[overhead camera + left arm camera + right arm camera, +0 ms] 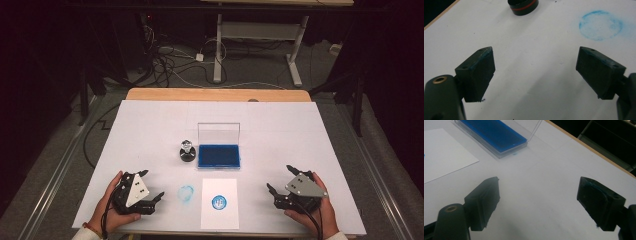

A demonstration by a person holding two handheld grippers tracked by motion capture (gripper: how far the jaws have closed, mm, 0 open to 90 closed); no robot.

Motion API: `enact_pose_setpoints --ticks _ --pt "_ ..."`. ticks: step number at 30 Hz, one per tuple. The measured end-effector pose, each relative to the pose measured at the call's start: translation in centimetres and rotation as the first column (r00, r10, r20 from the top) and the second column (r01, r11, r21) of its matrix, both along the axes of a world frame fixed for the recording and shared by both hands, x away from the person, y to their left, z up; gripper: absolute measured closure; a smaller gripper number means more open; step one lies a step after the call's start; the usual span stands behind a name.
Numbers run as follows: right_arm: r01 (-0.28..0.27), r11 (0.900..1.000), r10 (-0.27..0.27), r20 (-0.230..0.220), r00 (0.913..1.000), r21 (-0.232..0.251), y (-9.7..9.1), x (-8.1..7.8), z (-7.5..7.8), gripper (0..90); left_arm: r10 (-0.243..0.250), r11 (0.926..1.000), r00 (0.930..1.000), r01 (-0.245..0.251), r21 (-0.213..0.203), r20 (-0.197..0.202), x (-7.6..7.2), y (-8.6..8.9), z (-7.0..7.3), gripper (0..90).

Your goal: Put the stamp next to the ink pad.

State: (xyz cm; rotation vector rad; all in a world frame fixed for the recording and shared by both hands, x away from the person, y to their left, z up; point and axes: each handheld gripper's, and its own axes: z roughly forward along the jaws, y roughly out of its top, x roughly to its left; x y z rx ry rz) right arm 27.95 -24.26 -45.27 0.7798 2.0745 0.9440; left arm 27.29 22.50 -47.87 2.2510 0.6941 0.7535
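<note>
Ahead of the left gripper (152, 196), up the bench (150, 125) and slightly rightward, stands the round stamp (187, 150) beside the blue ink pad (218, 156); the right gripper (280, 181) rests farther off. Both jaws gape wide, empty.

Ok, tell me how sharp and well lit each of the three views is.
High view: table brightly lit, the floor and surroundings dark, stamp and ink pad small but clear. Left gripper view: open jaws of the left gripper fairly sharp, the blue ring print soft. Right gripper view: right gripper shaded, the ink pad slightly blurred.
</note>
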Motion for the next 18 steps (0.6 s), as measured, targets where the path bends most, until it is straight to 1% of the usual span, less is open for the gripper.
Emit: enact_pose_setpoints --ticks 18 --pt "-0.004 1.0000 0.004 -0.002 1.0000 -0.002 0.01 0.00 -0.03 18.9 0.000 1.0000 1.0000 0.000 -0.003 -0.007 0.11 -0.02 0.00 15.6"
